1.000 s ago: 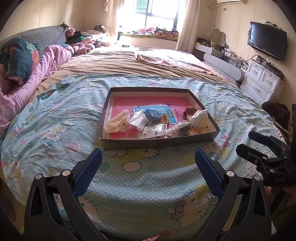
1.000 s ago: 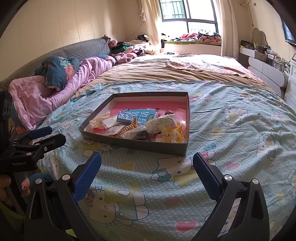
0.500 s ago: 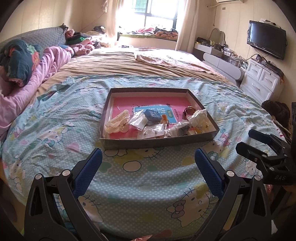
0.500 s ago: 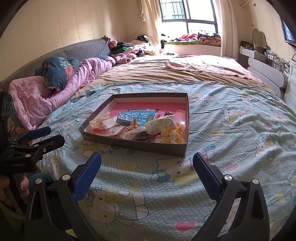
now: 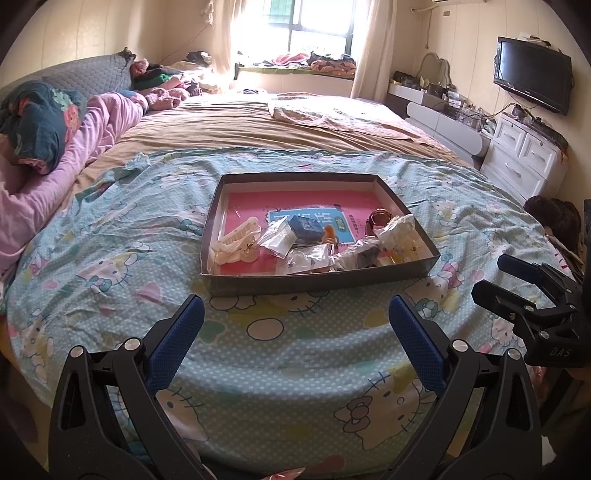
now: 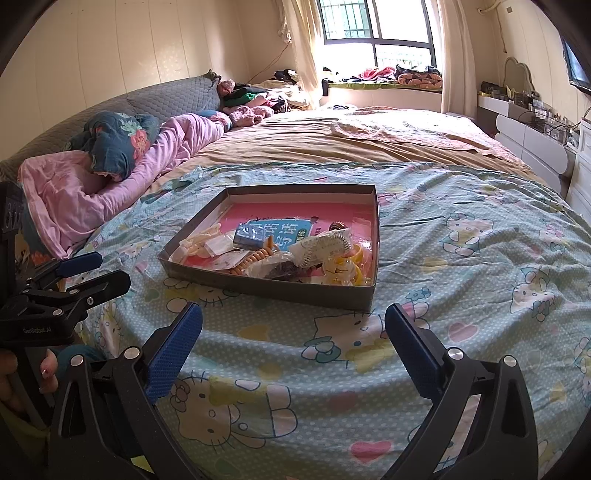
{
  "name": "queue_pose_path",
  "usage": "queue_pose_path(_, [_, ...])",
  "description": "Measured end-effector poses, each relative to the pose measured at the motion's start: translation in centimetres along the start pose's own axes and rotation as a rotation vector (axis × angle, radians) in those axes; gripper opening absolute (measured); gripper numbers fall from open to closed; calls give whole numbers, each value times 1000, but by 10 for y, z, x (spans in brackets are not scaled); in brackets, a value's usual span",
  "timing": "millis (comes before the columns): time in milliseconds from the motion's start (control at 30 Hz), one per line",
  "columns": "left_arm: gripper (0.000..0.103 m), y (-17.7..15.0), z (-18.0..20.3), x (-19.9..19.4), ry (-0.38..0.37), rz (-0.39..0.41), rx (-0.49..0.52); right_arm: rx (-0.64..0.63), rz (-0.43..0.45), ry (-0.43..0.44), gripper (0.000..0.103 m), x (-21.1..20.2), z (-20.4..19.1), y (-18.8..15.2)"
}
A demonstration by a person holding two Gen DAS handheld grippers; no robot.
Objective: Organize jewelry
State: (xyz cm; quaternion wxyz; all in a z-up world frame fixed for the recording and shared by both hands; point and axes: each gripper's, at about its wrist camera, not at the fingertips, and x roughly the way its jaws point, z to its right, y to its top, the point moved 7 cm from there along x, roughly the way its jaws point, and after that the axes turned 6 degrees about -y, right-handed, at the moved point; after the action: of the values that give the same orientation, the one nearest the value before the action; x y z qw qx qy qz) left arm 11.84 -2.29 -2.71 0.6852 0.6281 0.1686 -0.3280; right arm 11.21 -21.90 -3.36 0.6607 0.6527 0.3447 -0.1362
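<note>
A matt cardboard tray (image 5: 314, 284) is sitting on a soft, wrinkled cloth bedsheet (image 5: 110, 266), holding crinkly glossy plastic bags (image 5: 306, 258).

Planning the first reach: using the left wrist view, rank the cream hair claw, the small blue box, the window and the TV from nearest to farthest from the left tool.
From the open left tool:
1. Cream hair claw, near-left part of the tray.
2. Small blue box, mid-tray, slightly deeper.
3. TV, on the right wall.
4. Window, on the far wall beyond the bed.
</note>
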Motion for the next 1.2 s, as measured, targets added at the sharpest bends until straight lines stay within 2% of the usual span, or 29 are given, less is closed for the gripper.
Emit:
queue_pose_path(833, [94,-1,0,1,7,-14,8,-2,-5,3,98,1,0,0])
queue_pose_path(1200, [94,-4,-2,4,-28,-26,1,-3,-19,-9,98,8,3,-5])
